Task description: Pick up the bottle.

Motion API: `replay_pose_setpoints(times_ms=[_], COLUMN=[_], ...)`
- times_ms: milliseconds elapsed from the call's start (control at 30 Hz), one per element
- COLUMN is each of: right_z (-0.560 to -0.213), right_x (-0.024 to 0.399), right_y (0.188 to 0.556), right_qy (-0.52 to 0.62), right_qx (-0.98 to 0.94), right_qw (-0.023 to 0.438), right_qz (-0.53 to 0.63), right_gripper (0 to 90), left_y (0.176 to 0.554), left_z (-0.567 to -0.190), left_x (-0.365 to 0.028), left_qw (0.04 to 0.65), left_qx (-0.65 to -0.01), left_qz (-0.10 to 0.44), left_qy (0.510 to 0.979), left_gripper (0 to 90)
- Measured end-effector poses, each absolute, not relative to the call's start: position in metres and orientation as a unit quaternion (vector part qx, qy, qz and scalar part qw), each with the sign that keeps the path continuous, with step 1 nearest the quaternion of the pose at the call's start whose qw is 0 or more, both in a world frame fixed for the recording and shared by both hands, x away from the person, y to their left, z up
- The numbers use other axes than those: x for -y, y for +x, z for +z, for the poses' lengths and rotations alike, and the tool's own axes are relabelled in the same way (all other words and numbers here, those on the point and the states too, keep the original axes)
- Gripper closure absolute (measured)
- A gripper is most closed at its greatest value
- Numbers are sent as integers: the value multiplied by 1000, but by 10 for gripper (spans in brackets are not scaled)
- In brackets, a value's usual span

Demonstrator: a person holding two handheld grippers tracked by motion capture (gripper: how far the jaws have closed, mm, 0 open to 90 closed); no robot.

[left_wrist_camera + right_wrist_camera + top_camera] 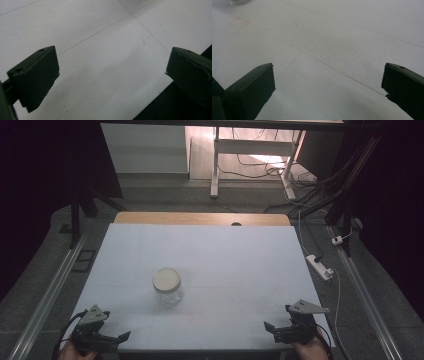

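Observation:
A clear glass jar (167, 287) with a pale round lid stands upright on the white table (225, 255), left of centre. My left gripper (120, 337) rests at the near left corner, jaws wide apart with bare table between them (112, 75). At the near right corner my right gripper (270, 327) is also open, nothing between its jaws (328, 82). The jar's base (238, 2) shows at the top left of the right gripper view. Both grippers lie well apart from the jar.
The table's near edge (160, 100) runs just under the left gripper. A wooden strip (200, 218) borders the far side. Cables and a power strip (320, 266) lie on the floor to the right; a metal rail (45, 300) runs along the left.

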State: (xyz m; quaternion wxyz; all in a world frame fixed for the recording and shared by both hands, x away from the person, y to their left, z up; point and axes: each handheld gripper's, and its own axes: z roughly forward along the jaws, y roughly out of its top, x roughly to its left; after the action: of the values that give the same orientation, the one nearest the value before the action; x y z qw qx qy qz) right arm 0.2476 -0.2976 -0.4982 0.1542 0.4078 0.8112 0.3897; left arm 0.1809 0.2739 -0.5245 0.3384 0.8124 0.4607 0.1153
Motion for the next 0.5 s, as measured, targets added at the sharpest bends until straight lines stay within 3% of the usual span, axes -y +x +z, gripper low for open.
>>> replay_pose_setpoints(times_ms=[500], right_z=[-498], right_x=[297], right_y=[248], right_qy=[406], right_qx=[-814], right_qw=[148], right_qz=[388], right_gripper=[0], left_y=[183], left_z=[-523], left_x=[-271], left_qw=[347], left_qx=[-452], left_qz=[109], left_qy=[815], left_gripper=[0])
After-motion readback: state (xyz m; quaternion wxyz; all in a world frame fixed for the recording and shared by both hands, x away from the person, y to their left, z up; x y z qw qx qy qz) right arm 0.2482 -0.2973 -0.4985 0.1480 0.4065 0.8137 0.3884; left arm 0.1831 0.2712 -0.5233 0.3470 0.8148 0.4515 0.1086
